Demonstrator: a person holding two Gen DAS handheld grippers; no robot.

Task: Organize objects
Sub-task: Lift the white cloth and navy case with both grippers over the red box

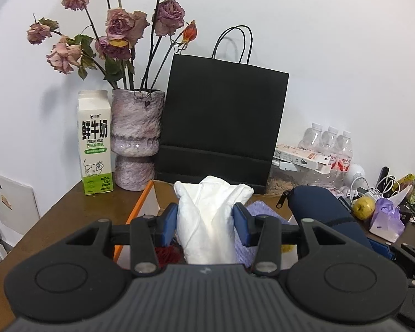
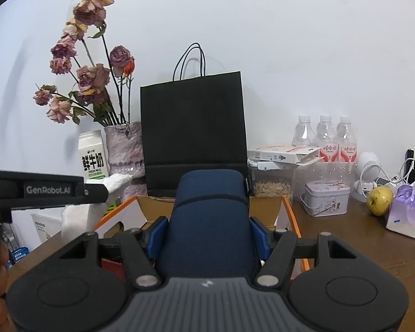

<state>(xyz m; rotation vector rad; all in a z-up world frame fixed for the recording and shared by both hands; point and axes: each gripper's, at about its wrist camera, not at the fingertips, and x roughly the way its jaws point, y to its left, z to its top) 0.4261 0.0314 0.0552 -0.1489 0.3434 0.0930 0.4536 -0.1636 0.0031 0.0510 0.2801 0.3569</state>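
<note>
Brown desk (image 2: 359, 249); left tongs (image 1: 204, 221) pinching white cloth (image 1: 207, 221), right tongs (image 2: 204, 235) pinching navy pouch (image 2: 207, 221).

Black paper bag (image 2: 193, 132) walls off the back, vase (image 1: 137, 138) crowds left, bare table (image 2: 359, 249) lies open right.

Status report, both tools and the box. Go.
Left tool shut on white cloth. Right tool shut on navy pouch. Both above orange-rimmed box. Nothing blocking.
</note>
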